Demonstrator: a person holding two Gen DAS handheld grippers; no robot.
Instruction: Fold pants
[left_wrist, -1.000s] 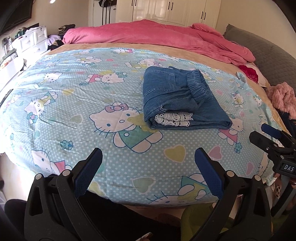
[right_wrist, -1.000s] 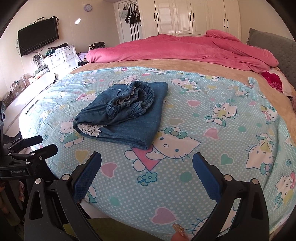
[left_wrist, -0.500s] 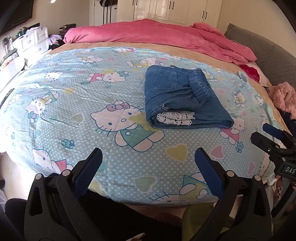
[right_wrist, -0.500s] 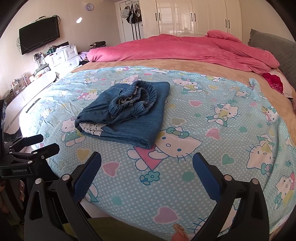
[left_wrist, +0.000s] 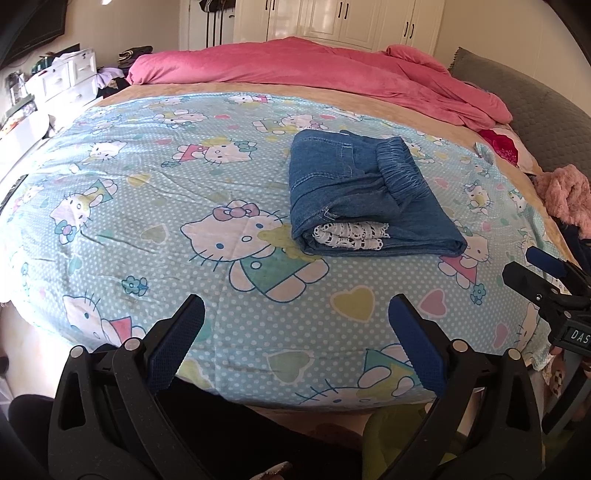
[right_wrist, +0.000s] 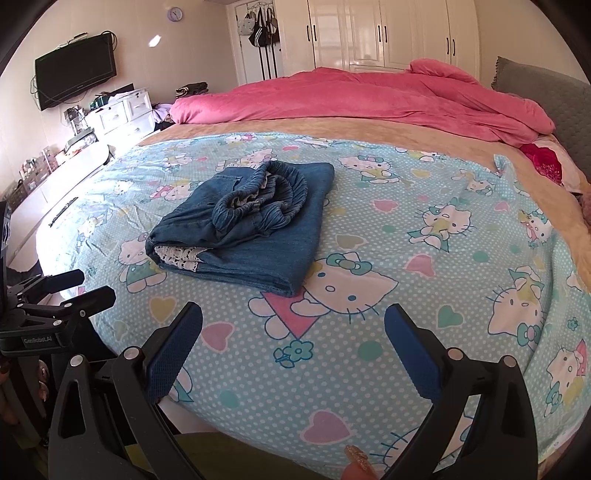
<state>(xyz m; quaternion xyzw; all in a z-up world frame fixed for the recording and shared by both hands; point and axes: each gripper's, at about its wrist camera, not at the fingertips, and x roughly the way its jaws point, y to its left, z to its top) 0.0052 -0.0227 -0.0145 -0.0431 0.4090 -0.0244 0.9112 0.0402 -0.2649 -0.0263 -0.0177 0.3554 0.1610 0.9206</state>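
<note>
a bedroom with white wardrobe doors along the far wall, a flat black television mounted high on the left, and white drawers below it. the bed carries a light blue cartoon-cat printed sheet over a tan blanket, with a rumpled pink duvet heaped at the far side beside a grey quilted headboard. the folded blue denim pants lie on the sheet in a thick bundle, elastic waistband on top and white lace trim showing at the near edge. the left tool hangs at the bed's near edge, jaws spread wide, holding nothing. the right tool does the same, well apart from the pants.
</note>
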